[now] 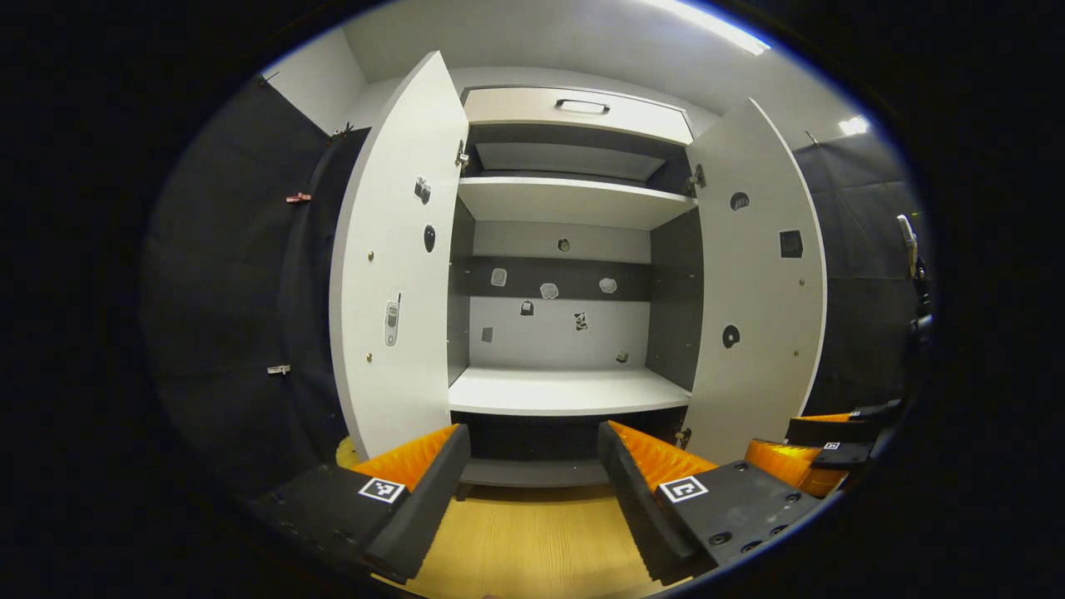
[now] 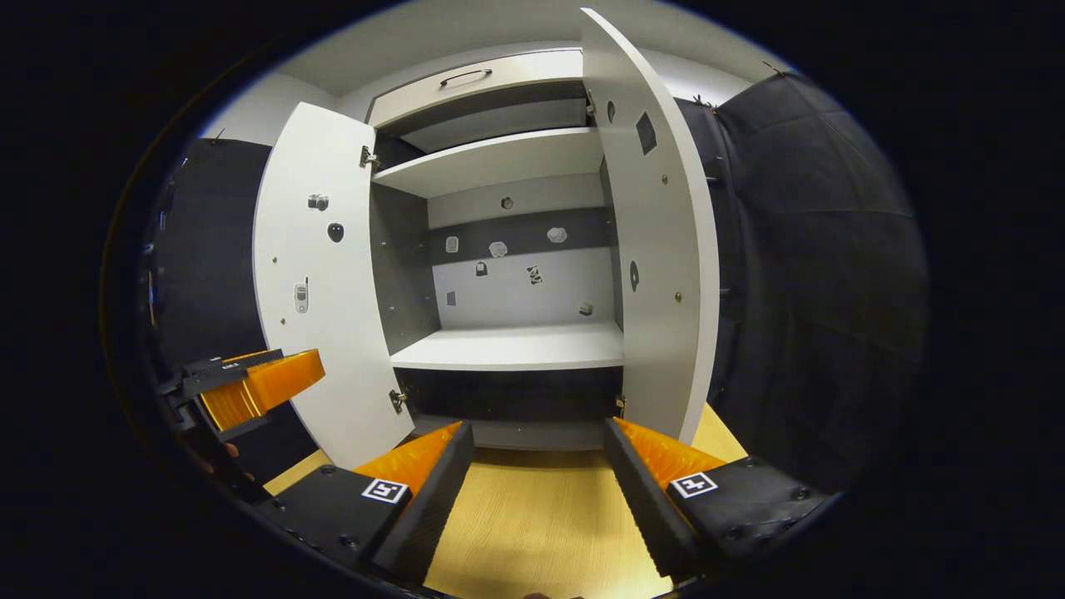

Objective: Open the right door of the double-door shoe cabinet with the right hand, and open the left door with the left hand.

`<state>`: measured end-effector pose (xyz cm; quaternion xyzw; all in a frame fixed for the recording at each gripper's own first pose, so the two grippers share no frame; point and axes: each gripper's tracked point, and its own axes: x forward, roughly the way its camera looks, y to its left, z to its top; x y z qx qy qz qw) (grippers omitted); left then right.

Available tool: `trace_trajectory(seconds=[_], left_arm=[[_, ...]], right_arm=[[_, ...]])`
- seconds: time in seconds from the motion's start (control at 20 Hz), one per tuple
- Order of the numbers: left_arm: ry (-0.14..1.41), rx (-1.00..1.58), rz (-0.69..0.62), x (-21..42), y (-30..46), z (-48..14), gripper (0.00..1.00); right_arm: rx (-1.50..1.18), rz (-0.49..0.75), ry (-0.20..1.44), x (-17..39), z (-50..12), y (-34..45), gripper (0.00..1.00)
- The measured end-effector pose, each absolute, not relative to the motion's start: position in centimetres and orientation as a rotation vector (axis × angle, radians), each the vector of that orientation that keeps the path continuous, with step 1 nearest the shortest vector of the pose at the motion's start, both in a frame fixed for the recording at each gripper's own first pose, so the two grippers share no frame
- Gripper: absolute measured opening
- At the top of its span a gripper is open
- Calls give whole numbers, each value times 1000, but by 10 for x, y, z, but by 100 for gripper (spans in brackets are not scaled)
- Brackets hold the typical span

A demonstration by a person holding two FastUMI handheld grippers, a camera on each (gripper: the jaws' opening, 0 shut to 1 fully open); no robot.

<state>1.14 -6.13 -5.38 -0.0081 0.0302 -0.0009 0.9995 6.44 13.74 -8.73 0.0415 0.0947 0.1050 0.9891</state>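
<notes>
Both doors standing swung wide. Left door turned out on its hinges, inner face with small stickers exposed; right door likewise turned out on the other side. In the right gripper view, same state: left door open toward the left, right door open and seen nearly edge-on. Shoe cabinet straight ahead on the wooden floor, its shelves bare and the back panel dotted with small stickers; a closed drawer with a handle above the opening.

Left tool held back from the cabinet, fingers spread apart, nothing between them, touching neither door. Right tool also clear of the cabinet, fingers spread, gripping nothing. Right tool visible too at the lower right edge of the left gripper view, just beside the bottom of the right door; left tool visible at the left of the right gripper view, near the lower outer part of the left door, apart from it as far as can be told.

Judged from this: both opening steps done, task essentially complete. Nothing left but perhaps drawing both tools farther away.
</notes>
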Motion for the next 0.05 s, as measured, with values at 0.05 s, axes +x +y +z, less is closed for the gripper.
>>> trace_trajectory(seconds=[0.05], left_arm=[[59,-19,-3,11,-61,-53,95]], right_arm=[[80,211,188,64,-87,138,98]])
